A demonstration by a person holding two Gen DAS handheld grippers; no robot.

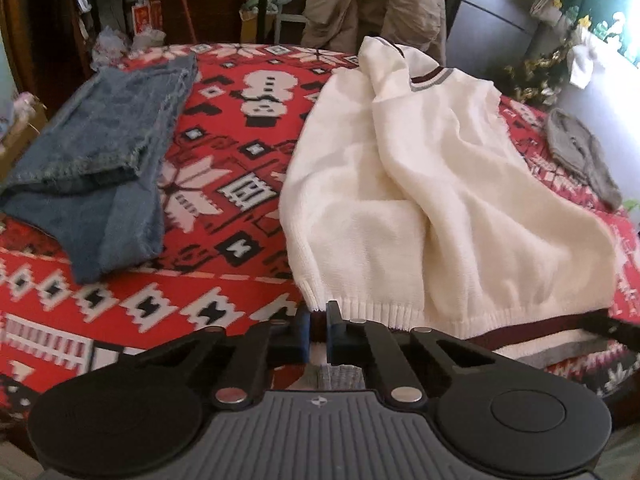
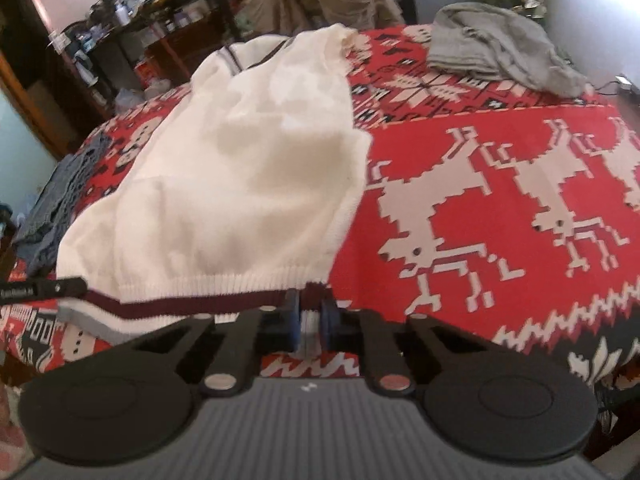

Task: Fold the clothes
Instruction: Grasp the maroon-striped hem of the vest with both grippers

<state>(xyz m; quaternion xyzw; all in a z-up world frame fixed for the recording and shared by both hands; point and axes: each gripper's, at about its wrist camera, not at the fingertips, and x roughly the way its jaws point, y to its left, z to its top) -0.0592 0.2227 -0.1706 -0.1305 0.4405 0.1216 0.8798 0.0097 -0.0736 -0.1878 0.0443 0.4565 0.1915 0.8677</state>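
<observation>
A white knit sweater [image 1: 432, 208] with a maroon and grey striped hem and collar lies on the red patterned table; it also shows in the right wrist view [image 2: 240, 184]. Its sleeves are folded in over the body. My left gripper [image 1: 318, 332] is shut on the hem's left corner. My right gripper [image 2: 310, 326] is shut on the hem's right corner, with striped fabric pinched between the pads. The hem [image 2: 168, 306] is stretched between the two grippers at the table's near edge.
Folded blue jeans [image 1: 100, 152] lie on the left of the red blanket [image 1: 240, 128]. A crumpled grey garment [image 2: 496, 48] lies at the far right. A tan jacket [image 1: 372, 4] hangs on a chair behind the table. Cluttered shelves stand at the back left.
</observation>
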